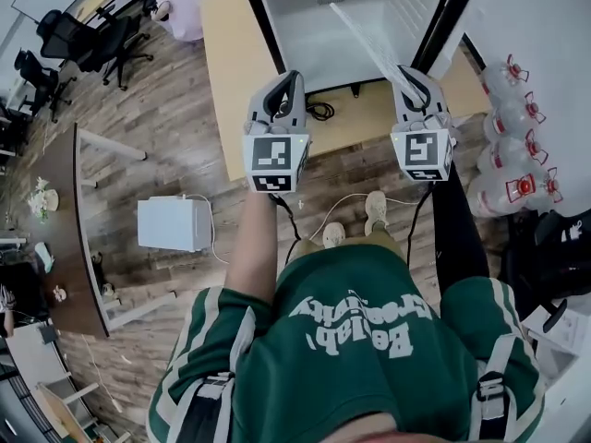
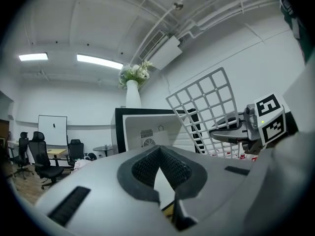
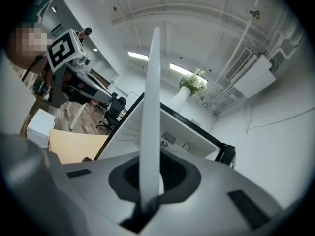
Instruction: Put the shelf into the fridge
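Observation:
The fridge [image 1: 305, 35] stands open ahead of me on a tan board, its white inside bare. My right gripper [image 1: 413, 79] is shut on the edge of the white wire shelf [image 1: 369, 49], which slants up towards the fridge's opening. In the right gripper view the shelf [image 3: 151, 107] shows edge-on as a tall white strip rising from the pinched pads of the right gripper [image 3: 150, 191]. The left gripper view shows the shelf's grid [image 2: 206, 102] tilted in front of the fridge [image 2: 142, 127]. My left gripper [image 1: 286, 86] hangs to the shelf's left, apart from it, pads [image 2: 147, 163] meeting at their tips with nothing between.
The tan board [image 1: 222, 63] carries the fridge, with a black cable [image 1: 323, 111] lying at its front. Several large water bottles [image 1: 508, 146] stand at the right. A white box [image 1: 174, 224] and a brown desk [image 1: 69, 229] are at the left. A vase of flowers [image 2: 133, 82] tops the fridge.

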Demonstrator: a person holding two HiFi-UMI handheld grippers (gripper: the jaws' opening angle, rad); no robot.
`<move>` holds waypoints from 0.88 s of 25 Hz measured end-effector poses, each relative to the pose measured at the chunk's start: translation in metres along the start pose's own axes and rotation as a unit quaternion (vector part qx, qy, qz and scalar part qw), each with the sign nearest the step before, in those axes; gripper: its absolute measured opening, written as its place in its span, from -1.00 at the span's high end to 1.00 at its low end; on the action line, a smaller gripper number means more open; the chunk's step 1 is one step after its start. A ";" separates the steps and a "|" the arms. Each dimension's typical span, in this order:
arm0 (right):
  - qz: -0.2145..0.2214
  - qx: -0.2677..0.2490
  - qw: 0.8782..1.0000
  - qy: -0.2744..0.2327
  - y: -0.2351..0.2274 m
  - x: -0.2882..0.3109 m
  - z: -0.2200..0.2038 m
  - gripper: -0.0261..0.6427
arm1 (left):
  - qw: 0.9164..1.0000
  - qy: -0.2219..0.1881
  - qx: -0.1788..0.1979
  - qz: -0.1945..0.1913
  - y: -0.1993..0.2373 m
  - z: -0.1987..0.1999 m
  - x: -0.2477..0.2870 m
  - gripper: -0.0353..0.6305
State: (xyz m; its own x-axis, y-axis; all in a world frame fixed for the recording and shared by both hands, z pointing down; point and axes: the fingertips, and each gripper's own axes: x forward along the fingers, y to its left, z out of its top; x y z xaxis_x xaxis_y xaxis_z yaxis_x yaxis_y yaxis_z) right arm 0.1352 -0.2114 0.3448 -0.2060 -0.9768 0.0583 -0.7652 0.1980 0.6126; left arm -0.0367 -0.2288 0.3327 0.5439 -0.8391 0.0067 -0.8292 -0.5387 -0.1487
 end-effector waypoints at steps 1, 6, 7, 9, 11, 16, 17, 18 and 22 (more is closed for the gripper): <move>0.002 -0.012 1.000 0.002 0.000 0.004 -0.002 0.86 | 1.000 0.002 0.000 0.000 0.001 -0.001 0.000 0.90; 0.002 -0.091 0.996 0.012 0.000 0.018 -0.010 0.86 | 1.000 0.008 -0.010 0.006 0.007 -0.006 -0.002 0.90; 0.001 -0.108 0.994 0.013 0.001 0.020 -0.011 0.86 | 1.000 0.010 -0.014 0.006 0.009 -0.008 -0.003 0.90; 0.002 -0.145 0.989 0.014 0.003 0.026 -0.014 0.86 | 1.000 0.011 -0.023 0.008 0.012 -0.011 -0.003 0.90; 0.004 -0.183 0.983 0.017 0.005 0.031 -0.017 0.86 | 0.999 0.012 -0.028 0.013 0.016 -0.014 -0.003 0.90; 0.013 -0.253 0.967 0.025 0.018 0.046 -0.023 0.86 | 0.999 0.019 -0.027 0.021 0.027 -0.023 -0.005 0.90; 0.015 -0.266 0.963 0.028 0.021 0.049 -0.025 0.86 | 0.999 0.021 -0.030 0.023 0.028 -0.025 -0.005 0.90; 0.016 -0.280 0.959 0.030 0.024 0.052 -0.028 0.86 | 0.999 0.022 -0.033 0.024 0.029 -0.027 -0.005 0.90; 0.022 -0.317 0.947 0.040 0.033 0.060 -0.039 0.86 | 0.998 0.025 -0.040 0.029 0.031 -0.033 -0.006 0.90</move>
State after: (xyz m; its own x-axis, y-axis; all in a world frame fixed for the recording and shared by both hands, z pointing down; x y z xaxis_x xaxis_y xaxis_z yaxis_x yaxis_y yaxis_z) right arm 0.1215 -0.2666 0.3998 -0.1620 -0.9770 0.1386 -0.2309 0.1741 0.9573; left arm -0.0701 -0.2431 0.3607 0.4891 -0.8707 0.0509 -0.8678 -0.4917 -0.0717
